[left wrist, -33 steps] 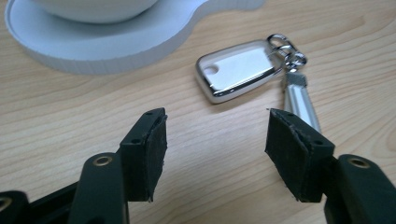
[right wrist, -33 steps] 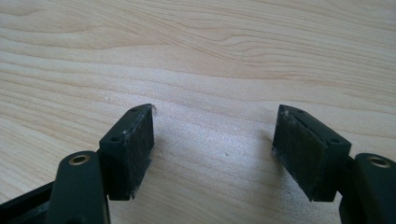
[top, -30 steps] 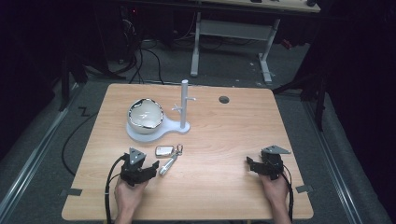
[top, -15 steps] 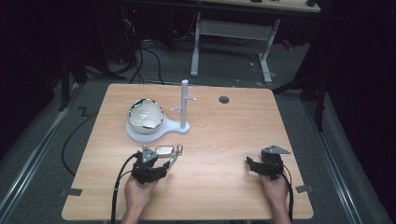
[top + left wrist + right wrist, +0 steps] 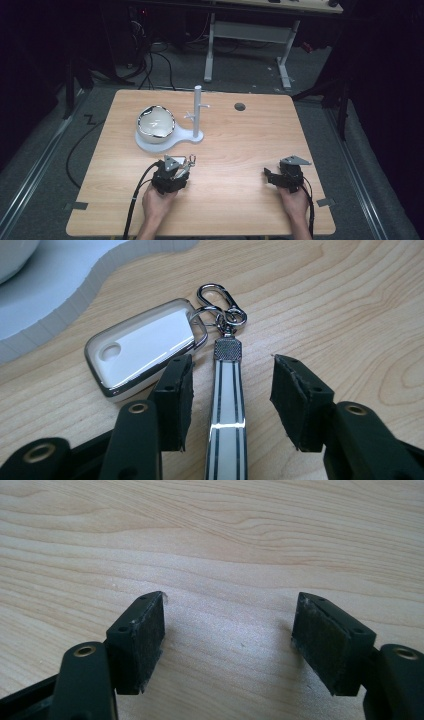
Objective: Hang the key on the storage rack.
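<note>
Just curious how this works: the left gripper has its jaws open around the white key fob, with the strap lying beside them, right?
Not quite. In the left gripper view the open left gripper straddles the strap; the key fob lies beside the jaws, outside them.

A glossy white, chrome-edged plastic key fob (image 5: 142,352) and a white, dark-striped flat strap (image 5: 227,405) lie on the light wood-grain desk (image 5: 340,305).

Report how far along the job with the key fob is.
Done: the left gripper has its open jaws on either side of the fob's striped strap. In hand: nothing gripped yet; the key fob lies flat on the table. Left: closing and lifting. The right gripper waits open.
</note>
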Motion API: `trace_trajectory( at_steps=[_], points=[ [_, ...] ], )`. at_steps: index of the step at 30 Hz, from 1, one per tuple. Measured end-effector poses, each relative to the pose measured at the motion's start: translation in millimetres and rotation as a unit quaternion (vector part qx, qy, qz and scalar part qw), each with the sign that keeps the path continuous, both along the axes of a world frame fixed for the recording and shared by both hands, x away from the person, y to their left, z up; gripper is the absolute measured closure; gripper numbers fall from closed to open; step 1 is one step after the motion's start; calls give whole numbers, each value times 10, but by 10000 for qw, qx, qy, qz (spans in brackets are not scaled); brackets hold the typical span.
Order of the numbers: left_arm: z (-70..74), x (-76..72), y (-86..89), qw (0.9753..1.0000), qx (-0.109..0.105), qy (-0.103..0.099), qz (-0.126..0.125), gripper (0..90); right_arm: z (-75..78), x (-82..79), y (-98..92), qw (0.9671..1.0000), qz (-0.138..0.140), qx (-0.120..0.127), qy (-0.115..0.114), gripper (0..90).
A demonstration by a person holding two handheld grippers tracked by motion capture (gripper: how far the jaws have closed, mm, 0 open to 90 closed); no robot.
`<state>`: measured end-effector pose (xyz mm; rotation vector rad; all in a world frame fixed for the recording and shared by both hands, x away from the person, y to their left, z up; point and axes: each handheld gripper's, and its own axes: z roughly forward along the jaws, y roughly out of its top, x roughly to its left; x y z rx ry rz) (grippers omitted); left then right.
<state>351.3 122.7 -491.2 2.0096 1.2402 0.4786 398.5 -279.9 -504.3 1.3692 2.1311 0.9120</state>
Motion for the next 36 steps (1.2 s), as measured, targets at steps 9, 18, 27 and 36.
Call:
trace_trajectory(
  at_steps=[9, 18, 27, 36],
  points=[
    [-48, 48, -58, 10000, 31, 28, -15, 559, 0, 0, 0, 10000, 3, 0, -1, 292],
    [-86, 87, -88, 10000, 64, 51, 9, 576, 0, 0, 0, 10000, 3, 2, -1, 292],
    [-94, 96, -103, 9999, 125, -21, 14, 614, 0, 0, 0, 10000, 2, -2, -1, 292],
    [-97, 97, -88, 9996, 252, -96, 9, 692, 0, 0, 1, 10000, 1, -3, -1, 292]
  ],
)
